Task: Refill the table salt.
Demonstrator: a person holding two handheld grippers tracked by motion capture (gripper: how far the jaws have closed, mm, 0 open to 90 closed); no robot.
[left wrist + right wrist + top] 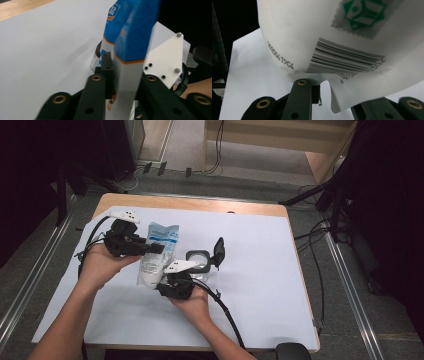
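Observation:
A white pouch with a blue printed top (157, 255) hangs above the table between both grippers. My left gripper (156, 248) comes in from the left and is shut on its upper part. In the left gripper view the pouch (130, 45) stands edge-on between the black jaws of that gripper (122, 82). My right gripper (167, 279) grips the bottom from below. In the right gripper view the pouch's barcoded underside (337, 37) bulges over the gripper (334, 96), its lower edge pinched between the jaws.
A small clear square box (198, 257) with a black lid (218, 252) standing open sits just right of the pouch. White sheet (260, 285) covers the wooden table. The right gripper's cable (227, 312) trails to the front edge. A black object (292, 351) sits at the front right corner.

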